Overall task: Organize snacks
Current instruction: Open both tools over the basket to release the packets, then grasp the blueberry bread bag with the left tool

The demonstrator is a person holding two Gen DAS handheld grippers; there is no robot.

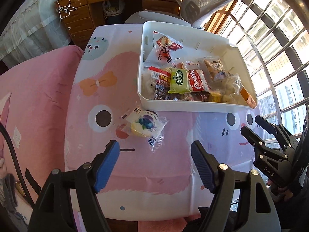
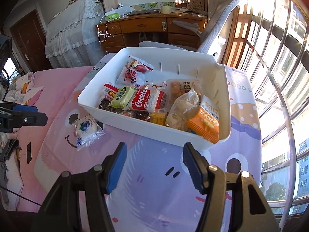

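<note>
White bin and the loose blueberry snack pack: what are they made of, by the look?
White bin: looks like rigid moulded plastic, smooth and semi-gloss; thin even walls, rounded corners, slotted ribs inside. Blueberry snack pack: thin clear plastic film, glossy and crinkled, with crimped ends and a printed label; the pale cake shows through. It lies on the tablecloth, which looks like printed fabric or vinyl; unclear which.

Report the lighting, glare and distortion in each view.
Left wrist view: sunlit window bars bow with fisheye curvature; the bin and blueberry snack are sharp and evenly lit. Right wrist view: blown-out sun glare at top right, the window frame curves strongly, the room at left is dim; the bin's snacks read clearly.
</note>
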